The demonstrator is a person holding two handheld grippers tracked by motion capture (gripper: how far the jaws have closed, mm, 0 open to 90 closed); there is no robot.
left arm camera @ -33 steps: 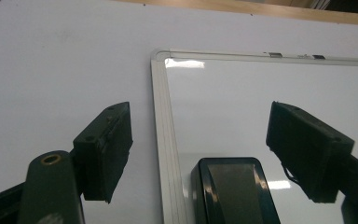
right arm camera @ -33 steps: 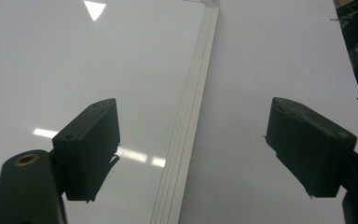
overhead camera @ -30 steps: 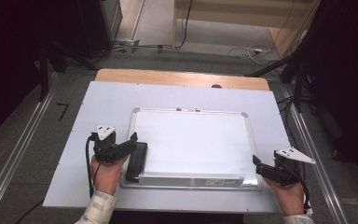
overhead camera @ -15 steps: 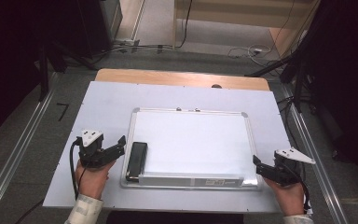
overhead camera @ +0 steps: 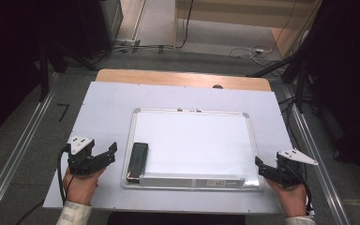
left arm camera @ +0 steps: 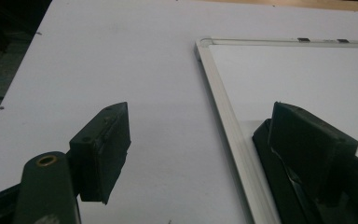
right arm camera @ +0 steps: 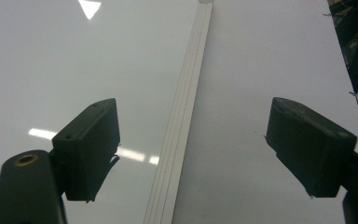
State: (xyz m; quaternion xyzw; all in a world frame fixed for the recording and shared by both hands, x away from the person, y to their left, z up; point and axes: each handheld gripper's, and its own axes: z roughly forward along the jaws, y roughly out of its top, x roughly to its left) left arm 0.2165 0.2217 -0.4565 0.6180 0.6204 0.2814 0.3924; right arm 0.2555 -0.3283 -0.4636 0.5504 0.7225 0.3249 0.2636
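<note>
My left tool point(overhead camera: 104, 154) has drawn back off the eraser point(overhead camera: 137, 161) to the bare tabletop point(overhead camera: 108, 108) left of the whiteboard point(overhead camera: 192, 140); my right tool point(overhead camera: 262, 167) has stayed put. The eraser is a flat black block lying lengthwise on the whiteboard's left edge, just right of the left tool. Both tools stand spread, holding nothing; the right one straddles the whiteboard's right frame.

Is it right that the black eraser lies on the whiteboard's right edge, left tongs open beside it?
Not quite: the black eraser lies at the left edge of the whiteboard, as the high view shows. The left tongs are indeed open beside it, holding nothing.
</note>
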